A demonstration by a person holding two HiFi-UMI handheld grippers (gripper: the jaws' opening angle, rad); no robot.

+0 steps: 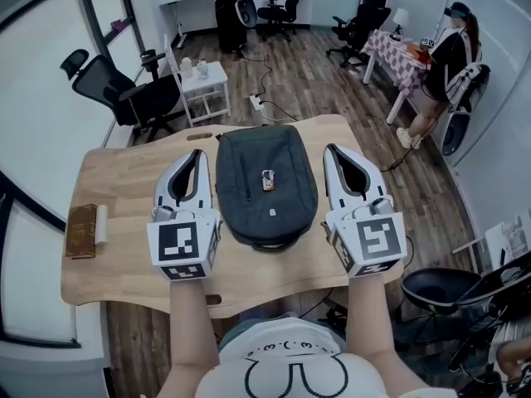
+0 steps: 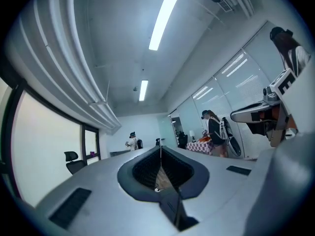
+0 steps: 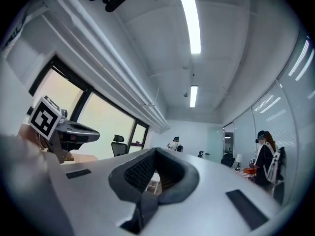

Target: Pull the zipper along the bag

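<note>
Okay, the bag (image 1: 265,185), a dark backpack, is lying flat at the middle of the tabletop (image 1: 124,181). It is lying between the left tool (image 1: 201,154) and the right tool (image 1: 333,150). The tools are flanking it on either side, hovering above the surface and touching neither the bag nor the wood. A small brown tag (image 1: 267,179) is showing at the bag's centre. A brown book (image 1: 81,230) is lying near the tabletop's left edge, well apart from the bag.

Past the far edge, a white side table (image 1: 203,85) and a black office chair (image 1: 116,89) are standing on the plank floor (image 1: 315,81). Farther right, a person (image 1: 444,60) is standing by a checkered table (image 1: 398,52).

Both tools are clenched, jaws pressed together with nothing between them. Each gripper view is looking out across the room toward the ceiling lights (image 2: 162,18).
</note>
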